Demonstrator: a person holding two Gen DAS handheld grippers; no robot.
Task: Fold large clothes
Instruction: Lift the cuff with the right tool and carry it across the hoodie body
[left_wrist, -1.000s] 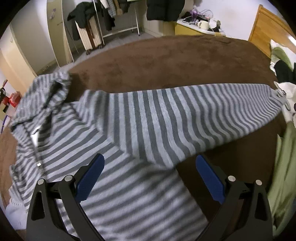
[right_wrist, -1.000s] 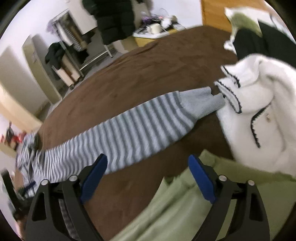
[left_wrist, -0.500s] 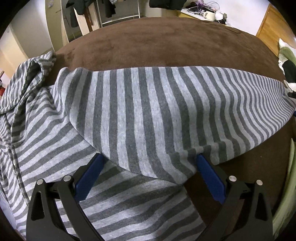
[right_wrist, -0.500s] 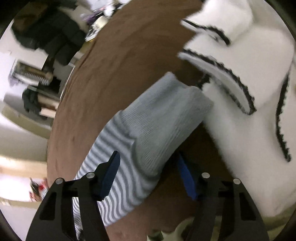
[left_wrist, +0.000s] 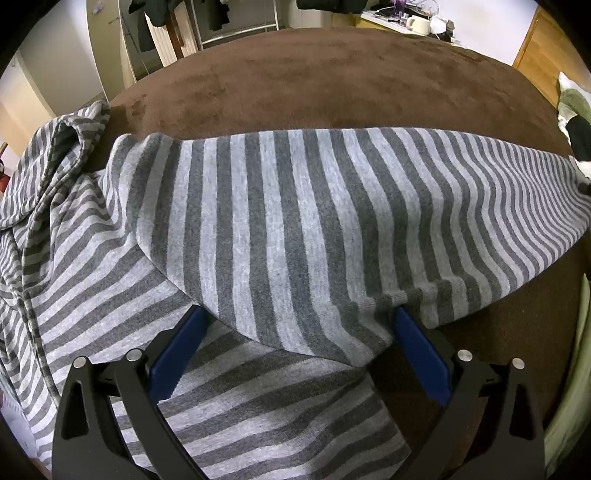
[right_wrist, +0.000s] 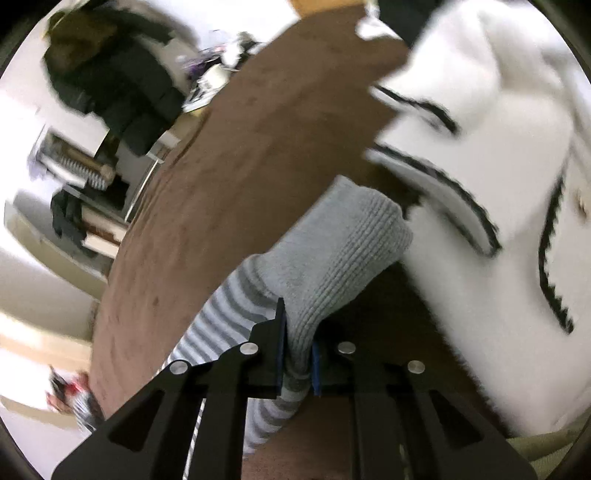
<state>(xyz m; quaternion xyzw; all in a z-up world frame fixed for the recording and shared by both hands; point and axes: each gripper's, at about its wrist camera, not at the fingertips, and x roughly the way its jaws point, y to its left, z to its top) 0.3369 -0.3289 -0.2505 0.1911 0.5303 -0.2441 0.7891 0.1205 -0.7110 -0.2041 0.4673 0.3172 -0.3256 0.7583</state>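
A grey striped top (left_wrist: 280, 229) lies spread on the brown bedspread (left_wrist: 332, 85), one sleeve stretched out to the right. My left gripper (left_wrist: 295, 321) stands open low over the armpit, a blue pad on either side of the sleeve's lower edge, neither visibly pressing it. In the right wrist view the sleeve (right_wrist: 218, 325) ends in a plain grey ribbed cuff (right_wrist: 332, 251). My right gripper (right_wrist: 297, 343) is shut on the fabric just behind that cuff, which bunches up between the blue pads.
A white fleece jacket with black trim (right_wrist: 498, 184) lies right beside the cuff. Pale green fabric (left_wrist: 569, 369) runs along the bed's right side. Beyond the bed stand a clothes rack with dark garments (left_wrist: 218, 18), a cluttered side table (left_wrist: 406, 22) and a wooden door (left_wrist: 543, 44).
The left gripper sank closer to the top and now straddles the sleeve's lower edge. The right gripper rolled, came in over the cuff and closed on it.
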